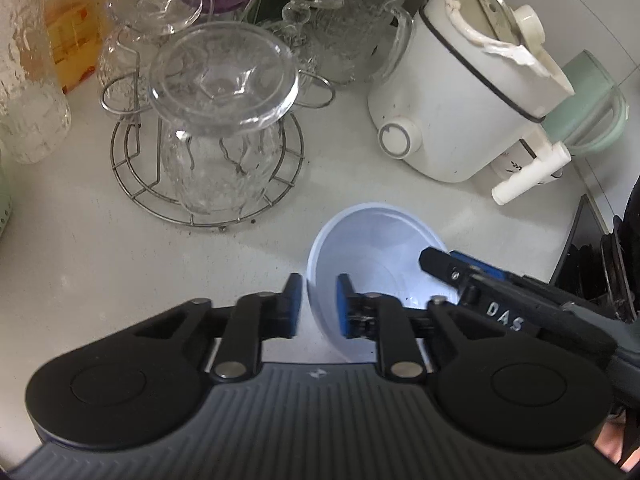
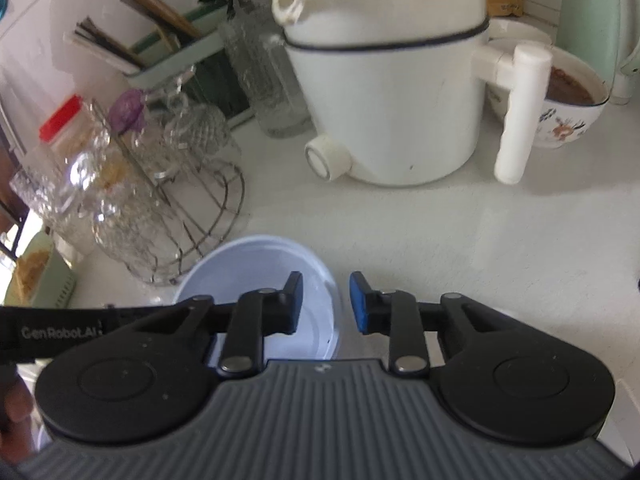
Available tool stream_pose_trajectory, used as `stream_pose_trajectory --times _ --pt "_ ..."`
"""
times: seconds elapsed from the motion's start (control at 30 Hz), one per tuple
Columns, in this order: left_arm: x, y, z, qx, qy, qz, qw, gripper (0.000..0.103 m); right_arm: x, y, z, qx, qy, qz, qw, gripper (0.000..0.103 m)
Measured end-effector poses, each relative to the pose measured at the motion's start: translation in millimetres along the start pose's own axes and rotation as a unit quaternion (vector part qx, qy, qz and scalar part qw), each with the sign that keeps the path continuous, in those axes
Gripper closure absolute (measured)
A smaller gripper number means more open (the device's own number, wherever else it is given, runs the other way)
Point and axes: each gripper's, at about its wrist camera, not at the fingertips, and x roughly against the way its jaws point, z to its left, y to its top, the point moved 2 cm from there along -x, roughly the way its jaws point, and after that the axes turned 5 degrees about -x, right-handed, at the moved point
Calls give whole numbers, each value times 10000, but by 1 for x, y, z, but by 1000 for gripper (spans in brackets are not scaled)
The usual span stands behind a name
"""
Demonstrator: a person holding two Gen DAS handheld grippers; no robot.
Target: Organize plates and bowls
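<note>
A pale blue plastic bowl (image 1: 380, 240) sits on the white counter (image 1: 100, 260), just in front of both grippers. In the left wrist view my left gripper (image 1: 319, 280) is shut on the bowl's left rim, one pad inside and one finger outside. A finger (image 1: 440, 266) of the right gripper reaches over the bowl's right side. In the right wrist view the bowl (image 2: 256, 264) lies low and left of centre. My right gripper (image 2: 326, 280) straddles its right rim, the left finger inside and the blue pad outside. Gaps show on both sides of the wall, so it is open.
A wire rack (image 1: 208, 200) of upturned glasses stands close behind the bowl on the left. A white electric pot (image 1: 460, 112) with a side handle stands behind on the right. A patterned bowl of brown food (image 2: 568, 120) sits behind the pot. Dark dishes (image 1: 600, 268) stand at the right edge.
</note>
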Motion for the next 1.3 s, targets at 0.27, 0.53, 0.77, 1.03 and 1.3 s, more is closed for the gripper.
stream_pose_trajectory --times 0.27,0.53,0.77,1.03,1.3 --pt "14 2 7 -83 16 -142 9999 88 9 -1 4 -158 299 -102 9994 83" --pt "37 5 19 232 -166 -417 9987 88 28 0 12 -433 590 -270 9970 83" --pt "56 2 24 221 -221 -290 9991 88 49 -2 22 -580 647 -281 9958 83" --pt "90 -2 24 249 -356 -403 9982 88 77 3 38 -505 690 -410 9955 83" --pt "144 -6 19 174 -389 -769 9961 88 113 8 52 -729 875 -439 9925 83"
